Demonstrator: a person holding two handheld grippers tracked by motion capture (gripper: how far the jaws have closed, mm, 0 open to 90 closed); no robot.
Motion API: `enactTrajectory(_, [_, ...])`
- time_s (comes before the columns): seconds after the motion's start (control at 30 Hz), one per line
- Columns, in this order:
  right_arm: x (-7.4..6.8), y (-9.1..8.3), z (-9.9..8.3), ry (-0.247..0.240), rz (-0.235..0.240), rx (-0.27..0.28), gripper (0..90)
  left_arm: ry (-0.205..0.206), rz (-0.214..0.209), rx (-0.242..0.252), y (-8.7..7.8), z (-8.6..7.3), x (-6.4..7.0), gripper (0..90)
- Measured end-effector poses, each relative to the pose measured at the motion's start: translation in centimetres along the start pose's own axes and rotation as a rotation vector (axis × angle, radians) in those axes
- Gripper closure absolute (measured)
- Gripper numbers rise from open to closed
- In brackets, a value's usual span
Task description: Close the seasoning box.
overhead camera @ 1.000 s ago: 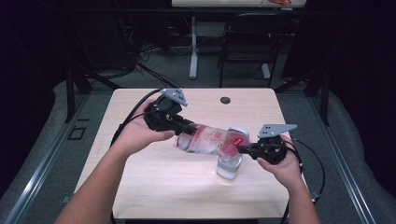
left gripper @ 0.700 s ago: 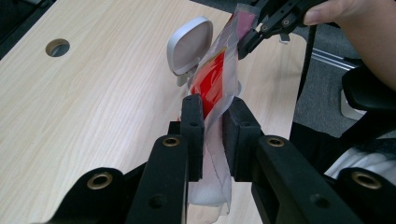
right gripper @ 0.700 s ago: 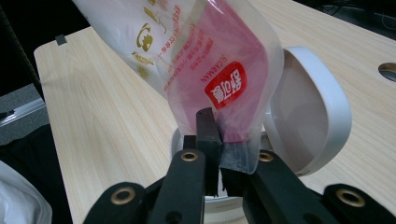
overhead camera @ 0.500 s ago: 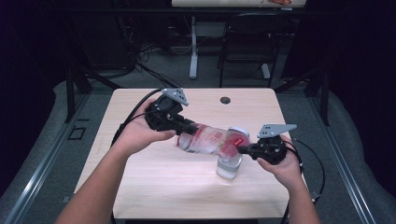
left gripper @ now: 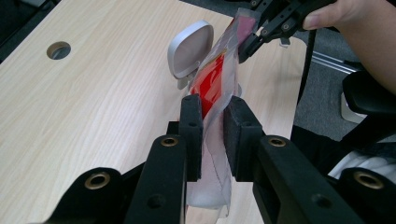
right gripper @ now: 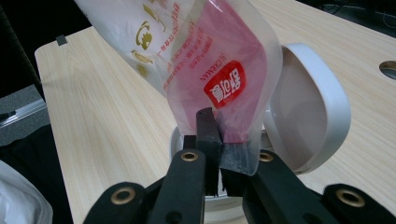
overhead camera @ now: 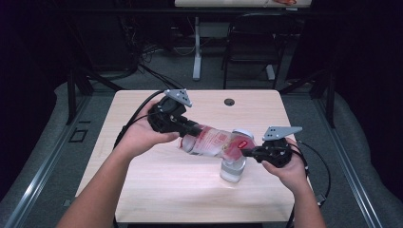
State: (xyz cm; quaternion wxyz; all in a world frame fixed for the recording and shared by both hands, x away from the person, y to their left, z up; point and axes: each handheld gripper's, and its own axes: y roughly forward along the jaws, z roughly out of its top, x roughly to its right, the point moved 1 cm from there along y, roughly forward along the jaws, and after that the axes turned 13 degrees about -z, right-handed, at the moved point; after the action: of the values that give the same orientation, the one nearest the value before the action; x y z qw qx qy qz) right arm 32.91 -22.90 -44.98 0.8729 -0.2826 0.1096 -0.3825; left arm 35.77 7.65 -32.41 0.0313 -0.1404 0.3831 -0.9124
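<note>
Pouch (overhead camera: 216, 141) over open-lidded jar (overhead camera: 233, 168)

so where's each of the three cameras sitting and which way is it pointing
High view: fixed above the person's side, looking forward and down at the table; both forearms, left gripper and right gripper hold a clear plastic bag over a lidded jar.
Left gripper view: rides the left gripper, looking along its fingers at the bag; the other hand shows beyond.
Right gripper view: rides the right gripper, facing the bag and jar lid.
All three share the bag and jar.
</note>
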Motion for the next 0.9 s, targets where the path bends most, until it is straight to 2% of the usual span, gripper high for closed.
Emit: enactTrajectory(0.9, [0.28, 0.08, -0.21, 0.008, -0.007, 0.003, 89.6, -0.004, -0.005, 0.022, -0.04, -0.18, -0.21, 75.5])
